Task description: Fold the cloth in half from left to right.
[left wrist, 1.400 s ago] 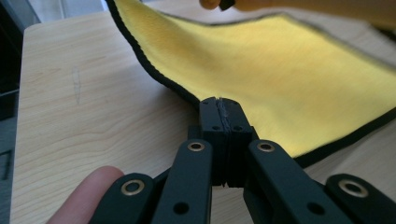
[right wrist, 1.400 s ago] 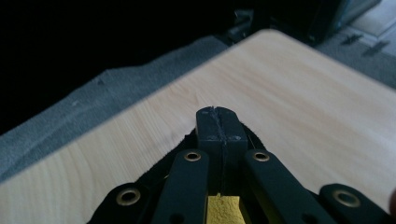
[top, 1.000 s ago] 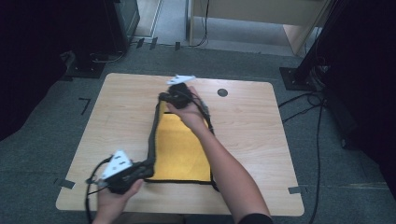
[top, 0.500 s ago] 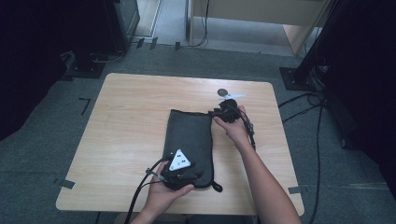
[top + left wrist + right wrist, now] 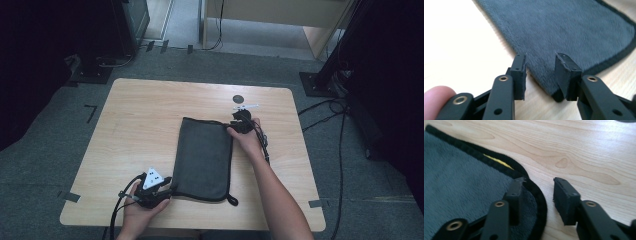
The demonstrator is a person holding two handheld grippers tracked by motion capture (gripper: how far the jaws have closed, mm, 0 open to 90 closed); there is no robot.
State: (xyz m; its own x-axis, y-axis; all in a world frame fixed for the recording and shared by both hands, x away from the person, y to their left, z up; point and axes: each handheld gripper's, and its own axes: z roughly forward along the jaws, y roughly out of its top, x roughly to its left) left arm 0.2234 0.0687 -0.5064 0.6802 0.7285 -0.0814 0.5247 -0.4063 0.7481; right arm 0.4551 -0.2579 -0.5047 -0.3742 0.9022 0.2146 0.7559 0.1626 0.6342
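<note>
A dark grey cloth (image 5: 205,157) with black trim lies folded flat on the wooden table (image 5: 140,125). My left gripper (image 5: 167,182) sits low at its near left corner. In the left gripper view the jaws (image 5: 540,67) stand apart over the cloth (image 5: 564,27); they have just opened and closed partway, with the corner between them and not pinched. My right gripper (image 5: 233,125) rests at the far right corner. Its jaws (image 5: 537,190) have just been opening and straddle the trimmed edge of the cloth (image 5: 456,185). A yellow lining (image 5: 497,162) peeks out there.
A small black disc (image 5: 238,98) lies on the table just beyond the right gripper. Cables (image 5: 262,142) trail from both grippers along the forearms. Black stands and floor cables surround the table (image 5: 345,105).
The cloth, held up open with its yellow side showing, has been folded over and now lies flat, grey side up. The left gripper moved from on top of the cloth to its near left corner.
</note>
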